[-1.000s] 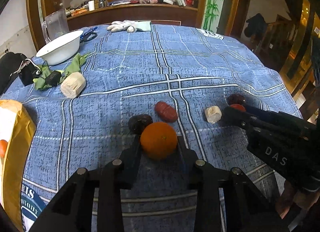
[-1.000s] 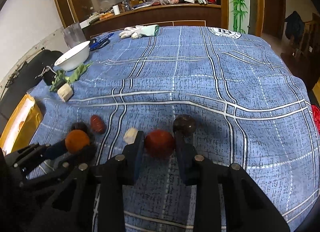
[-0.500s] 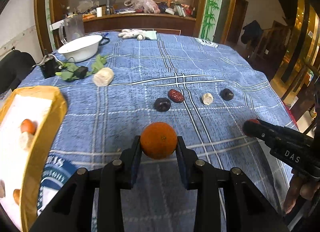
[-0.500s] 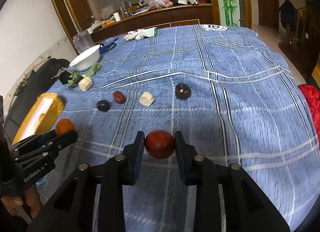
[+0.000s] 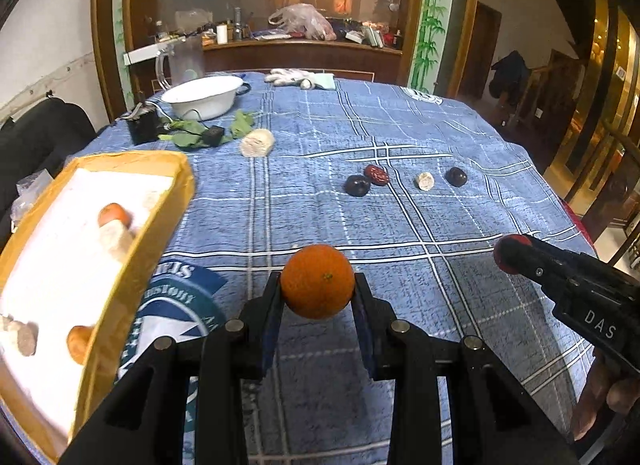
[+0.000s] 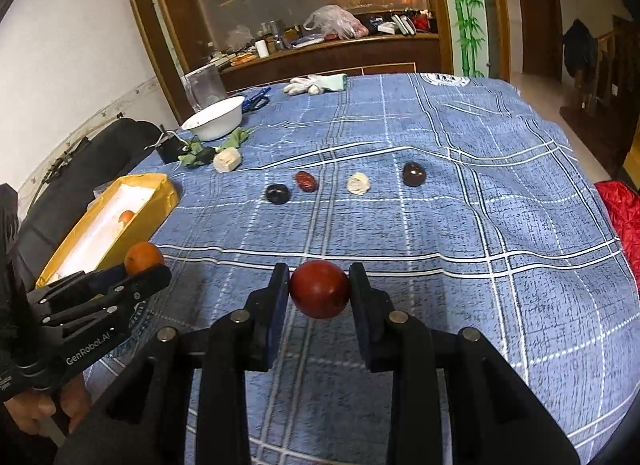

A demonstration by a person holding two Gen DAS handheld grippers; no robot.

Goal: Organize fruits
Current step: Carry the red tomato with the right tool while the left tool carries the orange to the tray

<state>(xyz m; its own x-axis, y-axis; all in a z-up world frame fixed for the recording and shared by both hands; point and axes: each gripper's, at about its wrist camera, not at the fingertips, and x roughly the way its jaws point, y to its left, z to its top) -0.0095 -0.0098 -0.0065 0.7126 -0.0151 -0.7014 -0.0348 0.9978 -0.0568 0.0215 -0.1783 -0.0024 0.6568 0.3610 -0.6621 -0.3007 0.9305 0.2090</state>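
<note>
The left gripper (image 5: 317,301) clamps the orange (image 5: 317,281) between its jaws, the right gripper (image 6: 319,299) likewise the red fruit (image 6: 319,294), both lifted for transfer toward the yellow box (image 5: 132,269) left of the jaws.

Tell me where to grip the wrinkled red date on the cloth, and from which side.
Grip the red date across its narrow middle, coming from above. It lies flat and oblong, its long axis running diagonally, so set the jaws crosswise to that. The dark round fruit sits close on its left, so keep that jaw tight in.
</note>
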